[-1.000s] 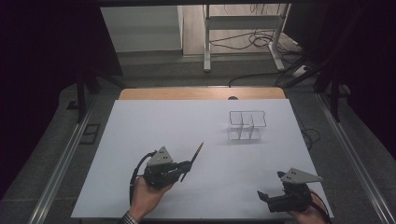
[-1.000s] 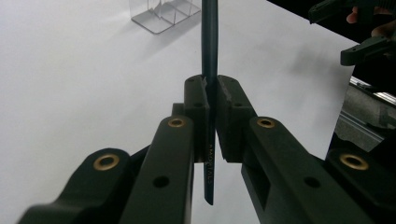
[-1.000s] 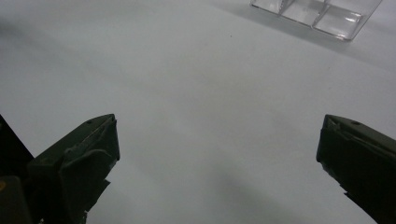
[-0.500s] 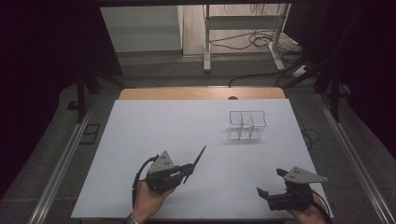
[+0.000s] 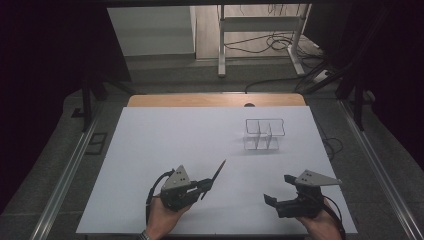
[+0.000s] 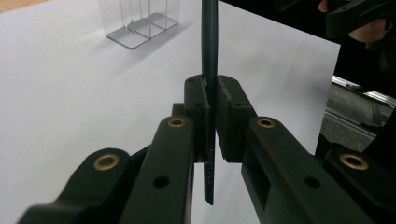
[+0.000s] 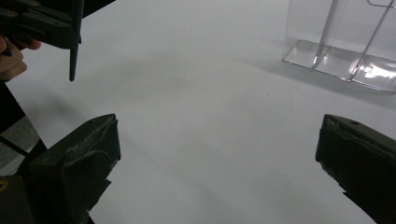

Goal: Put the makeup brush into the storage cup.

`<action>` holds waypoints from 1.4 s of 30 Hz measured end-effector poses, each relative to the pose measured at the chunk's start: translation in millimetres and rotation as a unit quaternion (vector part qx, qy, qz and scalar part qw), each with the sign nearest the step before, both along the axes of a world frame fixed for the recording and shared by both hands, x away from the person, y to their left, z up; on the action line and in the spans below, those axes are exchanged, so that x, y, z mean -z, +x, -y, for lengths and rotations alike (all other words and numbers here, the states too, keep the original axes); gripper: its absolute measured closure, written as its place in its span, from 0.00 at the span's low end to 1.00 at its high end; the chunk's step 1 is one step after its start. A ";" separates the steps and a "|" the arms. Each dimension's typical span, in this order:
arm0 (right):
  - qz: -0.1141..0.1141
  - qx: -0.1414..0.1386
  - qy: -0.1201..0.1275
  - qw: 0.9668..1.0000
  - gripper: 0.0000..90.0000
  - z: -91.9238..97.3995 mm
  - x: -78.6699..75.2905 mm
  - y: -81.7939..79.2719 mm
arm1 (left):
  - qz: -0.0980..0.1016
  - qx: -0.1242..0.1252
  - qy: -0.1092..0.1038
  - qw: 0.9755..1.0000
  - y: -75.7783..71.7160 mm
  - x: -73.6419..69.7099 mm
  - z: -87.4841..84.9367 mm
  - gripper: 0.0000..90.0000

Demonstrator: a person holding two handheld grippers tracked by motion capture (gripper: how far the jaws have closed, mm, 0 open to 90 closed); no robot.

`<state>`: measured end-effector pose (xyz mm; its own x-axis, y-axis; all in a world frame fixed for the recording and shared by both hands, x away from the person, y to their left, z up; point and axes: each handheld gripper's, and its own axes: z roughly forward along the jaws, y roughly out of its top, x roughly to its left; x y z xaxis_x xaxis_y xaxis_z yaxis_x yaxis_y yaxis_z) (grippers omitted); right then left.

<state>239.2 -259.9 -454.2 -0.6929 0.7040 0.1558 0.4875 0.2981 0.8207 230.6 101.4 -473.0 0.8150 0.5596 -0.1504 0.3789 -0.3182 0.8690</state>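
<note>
The left gripper (image 5: pixel 206 184) clamps a dark pen (image 6: pixel 209 56) raised over the white table (image 5: pixel 165 140), while the right gripper (image 7: pixel 215 158) hovers with jaws wide, near the clear organizer (image 5: pixel 264 134).

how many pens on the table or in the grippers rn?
1. A dark pen clamped in the left gripper, near the table's front edge, pointing toward the clear organizer, which looks empty.
</note>
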 end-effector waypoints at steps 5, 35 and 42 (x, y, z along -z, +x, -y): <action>-0.018 -0.002 0.017 1.000 0.00 -7.9 -3.5 5.9 | 0.000 0.002 -0.003 1.000 0.3 2.2 1.9 0.94; -0.041 -0.069 0.040 0.996 0.34 -64.8 -23.0 29.4 | -0.006 0.008 -0.007 1.000 0.0 8.5 12.0 0.94; -0.037 -0.091 0.039 0.994 0.42 -82.7 -26.3 32.8 | -0.007 0.010 -0.007 1.000 -0.2 9.8 14.4 0.94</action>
